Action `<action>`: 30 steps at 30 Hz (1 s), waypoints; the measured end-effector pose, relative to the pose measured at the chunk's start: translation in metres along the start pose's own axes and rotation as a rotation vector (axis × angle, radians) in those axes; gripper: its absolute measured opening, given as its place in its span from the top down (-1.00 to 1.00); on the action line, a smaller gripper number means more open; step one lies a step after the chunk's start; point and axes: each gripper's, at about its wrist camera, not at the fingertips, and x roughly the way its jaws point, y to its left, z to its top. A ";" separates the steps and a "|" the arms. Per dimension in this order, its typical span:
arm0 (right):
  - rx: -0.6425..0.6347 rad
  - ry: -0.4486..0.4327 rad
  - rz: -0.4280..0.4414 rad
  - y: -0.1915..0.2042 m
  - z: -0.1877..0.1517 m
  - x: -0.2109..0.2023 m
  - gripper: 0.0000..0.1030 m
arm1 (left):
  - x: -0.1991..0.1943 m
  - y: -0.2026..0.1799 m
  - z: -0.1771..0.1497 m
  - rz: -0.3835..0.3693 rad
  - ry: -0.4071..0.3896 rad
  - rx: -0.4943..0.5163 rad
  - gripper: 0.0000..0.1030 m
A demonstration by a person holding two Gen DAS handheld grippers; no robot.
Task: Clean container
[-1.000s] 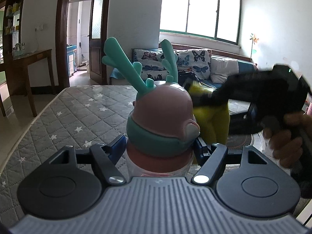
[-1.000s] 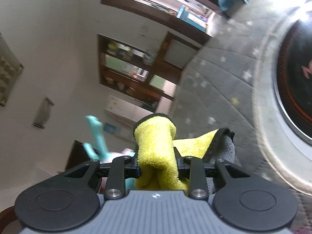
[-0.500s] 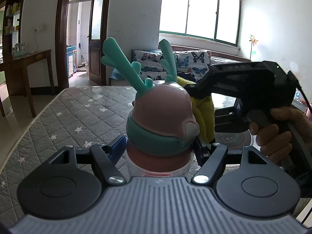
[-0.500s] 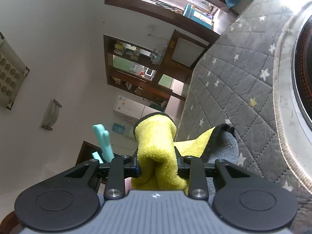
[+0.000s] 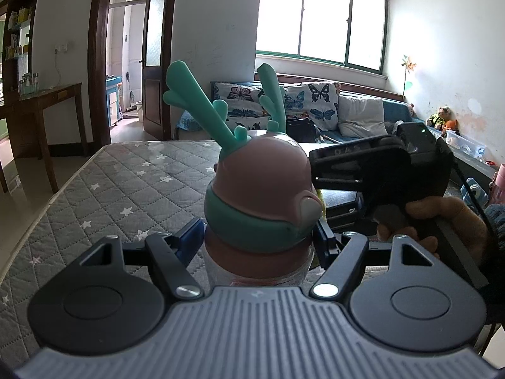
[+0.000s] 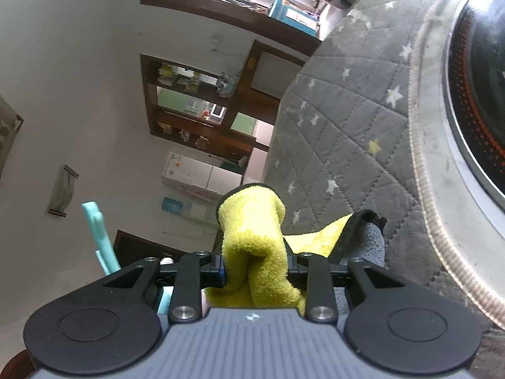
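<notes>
One bottle [image 5: 258,208], one cloth [image 6: 255,240] — two antlers [image 5: 195,104], seemingly — two tongs [image 5: 258,243].

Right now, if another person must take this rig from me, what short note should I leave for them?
Left gripper: shut on the bottle, a pink one with teal antlers, held upright over the grey quilted mattress.
Right gripper: shut on the yellow cloth, close beside the bottle's right side; only a sliver of cloth shows there in the left wrist view.
Done: both things are picked up.
Left: wipe the bottle all around. How clean it is cannot be judged from here.
</notes>
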 end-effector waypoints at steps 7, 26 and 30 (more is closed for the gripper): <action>0.015 0.024 -0.059 -0.017 -0.004 0.006 0.44 | 0.000 0.000 0.001 0.000 0.000 -0.002 -0.41; -0.096 0.045 -0.139 0.000 -0.001 0.001 0.43 | -0.007 0.005 0.002 0.040 0.025 -0.076 -0.41; -0.083 0.043 -0.127 -0.004 0.003 0.004 0.43 | -0.013 -0.003 0.001 0.064 0.024 -0.092 -0.41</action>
